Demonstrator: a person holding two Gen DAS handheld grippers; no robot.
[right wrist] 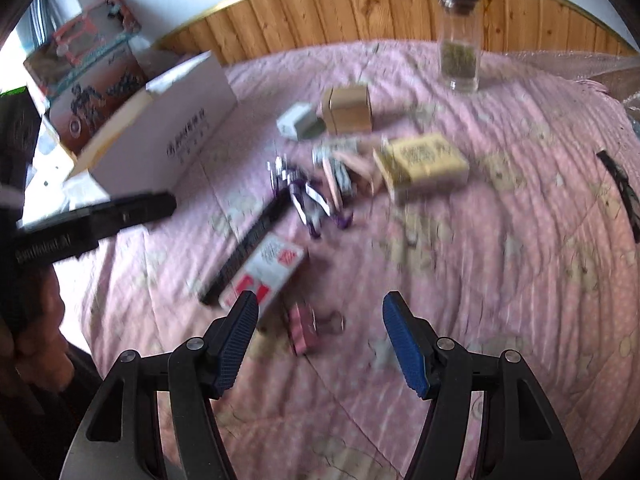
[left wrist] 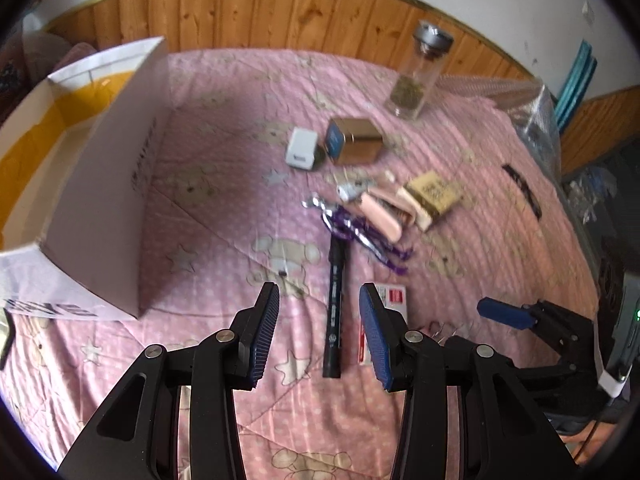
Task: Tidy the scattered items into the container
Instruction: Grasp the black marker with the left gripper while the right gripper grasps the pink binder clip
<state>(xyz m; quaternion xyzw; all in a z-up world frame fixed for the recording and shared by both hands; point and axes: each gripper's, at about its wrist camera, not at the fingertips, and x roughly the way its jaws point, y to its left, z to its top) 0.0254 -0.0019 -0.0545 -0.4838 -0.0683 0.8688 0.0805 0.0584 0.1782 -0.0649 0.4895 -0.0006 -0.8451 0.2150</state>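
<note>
My left tool (left wrist: 319,300) hangs over the pink bedspread (left wrist: 224,184) with its jaws apart and nothing between the pads; below the gap lies a black pen (left wrist: 335,312), pointing away from me, not touched by either finger. Just right of the pen, partly behind my right-hand pad, sits a white card with red print (left wrist: 394,296). My right tool (right wrist: 320,308) is also spread wide and empty, tilted down at the bed, and a small pink binder clip (right wrist: 301,330) lies on the cover between its fingers, clear of both. The container, a white cardboard box (left wrist: 108,184) with a yellow inside, stands open at the left of the bed, well apart from the scattered pile. In that pile, beyond the pen, I see a silver and purple tangle of wrappers (left wrist: 352,228), a pink eraser-like bar (left wrist: 380,216), a tan packet (left wrist: 434,196), a white charger plug (left wrist: 301,148) beside a small brown tin (left wrist: 354,140), and further back an upright glass jar (left wrist: 420,76) with a grey lid and dried leaves in the bottom. The right wrist view is blurred, so finer detail there is lost.
</note>
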